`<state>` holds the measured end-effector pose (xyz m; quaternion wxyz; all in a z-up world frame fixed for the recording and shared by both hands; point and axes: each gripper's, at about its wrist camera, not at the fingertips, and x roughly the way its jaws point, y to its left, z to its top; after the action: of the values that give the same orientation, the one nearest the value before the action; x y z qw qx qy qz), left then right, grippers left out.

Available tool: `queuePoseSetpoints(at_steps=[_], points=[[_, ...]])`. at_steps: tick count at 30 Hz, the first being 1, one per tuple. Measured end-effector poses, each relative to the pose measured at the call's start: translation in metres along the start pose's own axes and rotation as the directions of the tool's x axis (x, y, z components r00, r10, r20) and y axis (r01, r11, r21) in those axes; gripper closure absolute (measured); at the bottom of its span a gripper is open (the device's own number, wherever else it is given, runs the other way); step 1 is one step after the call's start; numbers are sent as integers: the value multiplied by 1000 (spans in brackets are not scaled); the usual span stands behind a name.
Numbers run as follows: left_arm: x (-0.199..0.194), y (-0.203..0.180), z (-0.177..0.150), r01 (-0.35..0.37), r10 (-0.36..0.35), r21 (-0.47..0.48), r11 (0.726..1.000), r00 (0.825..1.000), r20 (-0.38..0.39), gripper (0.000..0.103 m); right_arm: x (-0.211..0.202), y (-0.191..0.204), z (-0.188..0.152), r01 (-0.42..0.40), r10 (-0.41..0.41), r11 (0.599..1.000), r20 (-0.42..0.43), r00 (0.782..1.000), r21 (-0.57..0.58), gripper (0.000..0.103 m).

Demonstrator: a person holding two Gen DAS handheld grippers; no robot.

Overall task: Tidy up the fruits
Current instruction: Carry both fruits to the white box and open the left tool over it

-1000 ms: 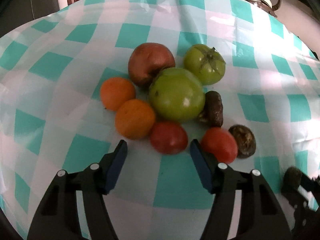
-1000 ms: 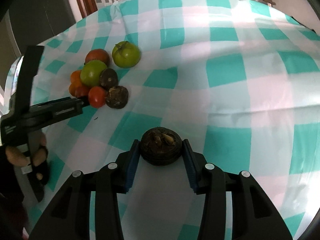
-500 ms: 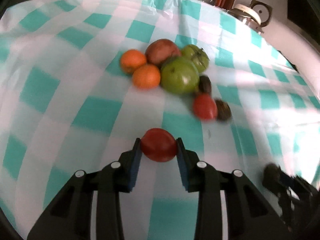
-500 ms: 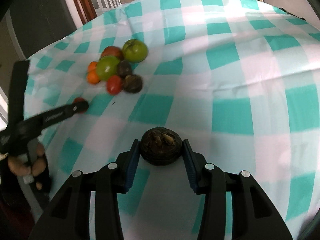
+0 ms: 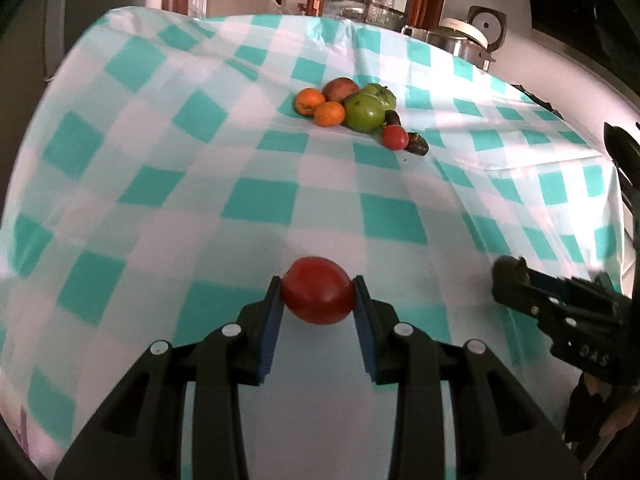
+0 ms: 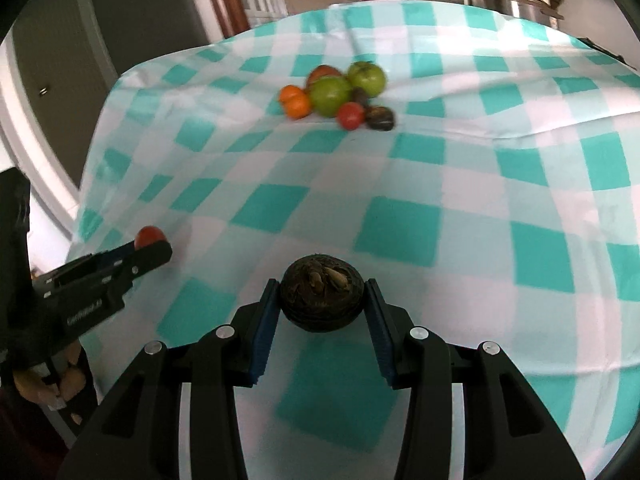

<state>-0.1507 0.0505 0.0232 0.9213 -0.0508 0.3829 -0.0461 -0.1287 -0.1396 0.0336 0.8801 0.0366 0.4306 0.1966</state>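
Carrying | left gripper [image 5: 318, 300] clamps red tomato [image 5: 318, 295], right gripper [image 6: 322, 300] clamps dark fruit [image 6: 322, 298], both above near desk [image 5: 256, 200] | pile [image 5: 360, 114] far | keep squeeze gentle, set down well apart.

The red tomato [image 5: 318, 295] shows smooth, glossy skin between the left gripper's [image 5: 316, 312] matt black plastic fingers with blue rubbery-looking pads [image 5: 271, 328]. The dark fruit [image 6: 322, 297] in the right gripper [image 6: 322, 312] looks rough, dull and fibrous. Beneath both lies the checked tablecloth [image 5: 256, 200], thin, creased and faintly sheened.
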Motion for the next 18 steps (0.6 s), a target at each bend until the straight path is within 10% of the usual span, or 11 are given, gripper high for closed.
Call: queuePoseSetpoints(at_steps=[18], points=[[-108,126,-99,-189,196,-129,973,980,44,68,-2,181,-47,-224,208,884,-85,975,-411,60]])
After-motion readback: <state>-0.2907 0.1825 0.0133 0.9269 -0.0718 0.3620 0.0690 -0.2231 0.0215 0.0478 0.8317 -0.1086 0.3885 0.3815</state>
